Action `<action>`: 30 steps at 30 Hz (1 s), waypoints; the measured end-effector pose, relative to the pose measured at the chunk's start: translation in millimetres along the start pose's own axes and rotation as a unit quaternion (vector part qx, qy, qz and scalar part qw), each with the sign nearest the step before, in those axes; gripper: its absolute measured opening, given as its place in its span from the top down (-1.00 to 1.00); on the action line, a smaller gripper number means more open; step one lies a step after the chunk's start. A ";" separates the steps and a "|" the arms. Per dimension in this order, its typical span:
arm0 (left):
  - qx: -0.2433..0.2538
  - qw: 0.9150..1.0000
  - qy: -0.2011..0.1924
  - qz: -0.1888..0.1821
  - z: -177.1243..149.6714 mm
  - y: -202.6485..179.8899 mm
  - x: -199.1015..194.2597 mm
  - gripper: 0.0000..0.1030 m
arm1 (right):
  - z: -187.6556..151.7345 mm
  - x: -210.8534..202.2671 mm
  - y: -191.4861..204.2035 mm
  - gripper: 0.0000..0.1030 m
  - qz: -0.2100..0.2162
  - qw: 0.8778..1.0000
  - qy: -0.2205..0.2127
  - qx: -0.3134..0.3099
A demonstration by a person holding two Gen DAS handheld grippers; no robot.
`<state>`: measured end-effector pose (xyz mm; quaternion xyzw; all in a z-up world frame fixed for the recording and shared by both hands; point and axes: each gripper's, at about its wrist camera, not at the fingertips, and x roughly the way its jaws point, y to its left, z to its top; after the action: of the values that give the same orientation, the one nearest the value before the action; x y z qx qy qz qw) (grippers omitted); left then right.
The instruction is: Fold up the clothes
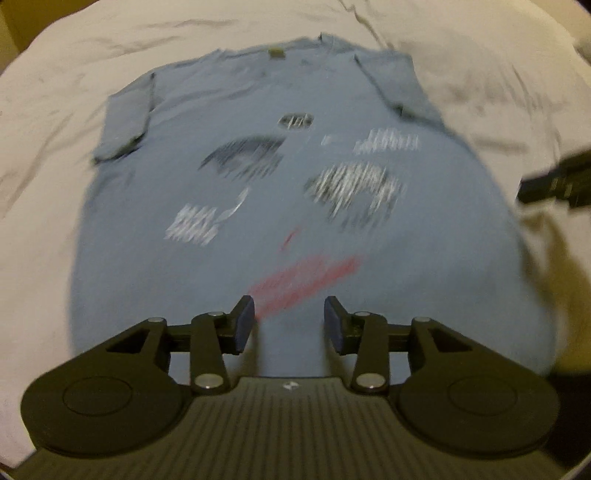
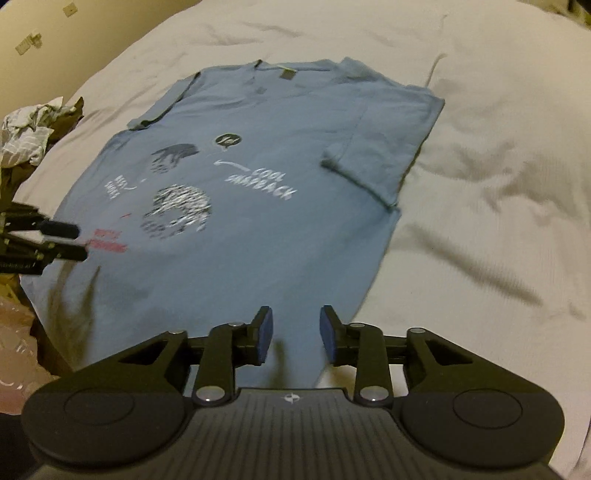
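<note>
A blue T-shirt [image 1: 280, 206] [image 2: 258, 206] with white, dark and red print lies flat on a white sheet, collar away from me, both short sleeves folded in onto the body. My left gripper [image 1: 289, 323] hovers open over the shirt's lower part, nothing between its blue pads. My right gripper [image 2: 296, 332] is open above the hem near the shirt's right edge, empty too. The left gripper [image 2: 64, 240] also shows at the left of the right wrist view, over the shirt's left side. A dark part of the right gripper [image 1: 554, 179] pokes in at the right edge of the left wrist view.
The wrinkled white sheet [image 2: 498, 166] spreads around the shirt, widest to the right. A pile of crumpled clothes [image 2: 33, 136] lies beyond the bed's left edge. A pale wall [image 2: 92, 33] with small fittings rises at the far left.
</note>
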<state>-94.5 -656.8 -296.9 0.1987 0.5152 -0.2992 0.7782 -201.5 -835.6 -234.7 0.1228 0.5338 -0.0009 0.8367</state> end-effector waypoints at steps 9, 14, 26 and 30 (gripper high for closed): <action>0.195 0.980 -0.048 -0.001 -98.8 64.2 -51.6 -0.01 | -40.5 -18.8 113.5 0.19 -0.097 0.995 -0.016 0.007; 0.288 0.956 -0.059 0.016 -155.8 83.2 -73.9 -0.16 | -61.2 -22.3 169.8 0.07 -0.118 0.993 0.001 0.004; 0.498 0.855 -0.110 0.096 -223.8 35.2 -29.4 -0.16 | -96.1 -4.6 212.0 -0.05 -0.111 0.993 0.031 -0.028; 0.516 0.840 -0.103 0.128 -220.9 23.5 -4.6 -0.18 | -104.6 -6.5 212.2 -0.09 -0.110 0.993 0.030 -0.033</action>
<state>-230.9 -501.8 -378.9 0.6040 0.1728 -0.4381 0.6430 -269.6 -609.1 -227.4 0.0358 0.5683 -0.0722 0.8189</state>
